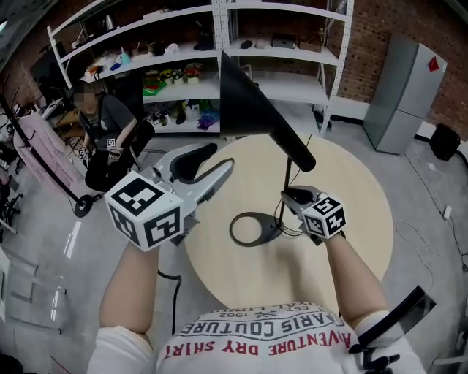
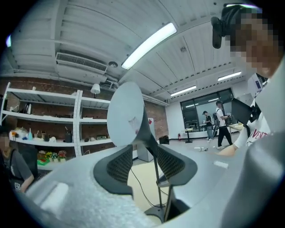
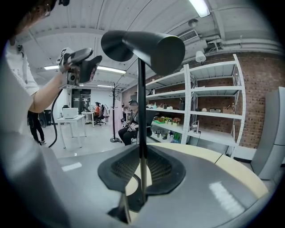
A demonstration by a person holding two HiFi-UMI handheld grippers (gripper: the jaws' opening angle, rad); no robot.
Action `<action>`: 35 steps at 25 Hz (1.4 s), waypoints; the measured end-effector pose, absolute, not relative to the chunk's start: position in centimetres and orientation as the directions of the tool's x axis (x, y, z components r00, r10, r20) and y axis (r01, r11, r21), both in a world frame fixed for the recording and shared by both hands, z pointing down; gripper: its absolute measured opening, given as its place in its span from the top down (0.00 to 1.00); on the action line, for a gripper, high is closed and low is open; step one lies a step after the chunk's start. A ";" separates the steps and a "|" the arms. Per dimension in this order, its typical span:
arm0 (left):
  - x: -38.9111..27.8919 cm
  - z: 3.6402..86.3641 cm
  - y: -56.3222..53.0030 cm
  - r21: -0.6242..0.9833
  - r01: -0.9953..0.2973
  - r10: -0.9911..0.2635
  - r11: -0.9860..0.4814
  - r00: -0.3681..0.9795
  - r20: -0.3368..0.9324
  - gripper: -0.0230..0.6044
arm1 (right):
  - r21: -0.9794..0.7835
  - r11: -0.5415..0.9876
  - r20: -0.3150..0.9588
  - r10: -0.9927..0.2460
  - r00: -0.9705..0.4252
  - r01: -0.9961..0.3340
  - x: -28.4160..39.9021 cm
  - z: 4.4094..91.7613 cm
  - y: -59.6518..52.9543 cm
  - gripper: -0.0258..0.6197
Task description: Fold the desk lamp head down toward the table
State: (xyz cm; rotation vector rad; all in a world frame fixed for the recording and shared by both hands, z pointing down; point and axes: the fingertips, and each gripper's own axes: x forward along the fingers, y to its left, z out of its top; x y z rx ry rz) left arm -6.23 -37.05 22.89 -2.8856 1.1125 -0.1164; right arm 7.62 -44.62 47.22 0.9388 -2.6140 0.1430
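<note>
Lamp: I see a black desk lamp with a cone-shaped head [image 1: 247,102], a thin black upright pole [image 1: 287,186] and a flat ring-shaped black base [image 1: 252,228]. It stands near the middle of the round pale wooden table [image 1: 358,226].
Lamp head: It sits high on top of the pole and is not folded down. In the right gripper view the cone [image 3: 147,46] lies roughly level with its wide mouth toward the left. In the left gripper view I look into its pale inner face [image 2: 125,113].
Right gripper [image 1: 294,196]: It is low over the table beside the base. In its own view the ribbed pads [image 3: 141,156] are pinched on the pole, which runs straight up between them.
Left gripper [image 1: 219,157]: I have it raised, off the table's left edge and level with the lamp head. Its jaws are spread wide with nothing between the pads [image 2: 142,151]. The lamp head and pole show beyond the gap, apart from it.
Cable: A thin black cord [image 1: 292,231] leaves the base across the table top.
Surroundings: White metal shelving [image 1: 278,22] with small items stands against a brick wall. A grey cabinet [image 1: 402,95] is at the right, and a seated person [image 1: 102,131] is at the left.
</note>
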 end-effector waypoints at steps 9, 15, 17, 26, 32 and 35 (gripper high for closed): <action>-5.1 17.6 -37.8 -0.118 -0.615 -0.623 -0.780 0.781 0.043 0.68 | 0.019 0.748 0.356 -0.626 -0.694 -0.664 7.3 47.0 -44.4 0.88; -4.5 17.7 -38.0 -0.096 -0.601 -0.607 -0.793 0.793 0.052 0.89 | 0.011 0.739 0.352 -0.634 -0.689 -0.674 7.8 47.4 -44.2 0.88; -4.0 17.8 -38.0 -0.121 -0.591 -0.600 -0.797 0.797 0.062 0.89 | 0.009 0.736 0.348 -0.637 -0.688 -0.677 8.1 47.5 -44.4 0.88; -4.4 17.9 -37.2 -0.195 -0.584 -0.607 -0.788 0.790 0.085 0.91 | 0.014 0.745 0.349 -0.628 -0.695 -0.667 7.8 47.5 -44.2 0.88; -5.1 19.4 -37.5 -0.151 -0.602 -0.618 -0.784 0.780 0.099 0.91 | 0.010 0.731 0.344 -0.643 -0.684 -0.682 7.9 47.7 -44.4 0.88; -5.8 20.1 -37.3 -0.136 -0.612 -0.626 -0.779 0.773 0.106 0.91 | 0.011 0.728 0.343 -0.647 -0.681 -0.686 7.8 47.7 -44.3 0.88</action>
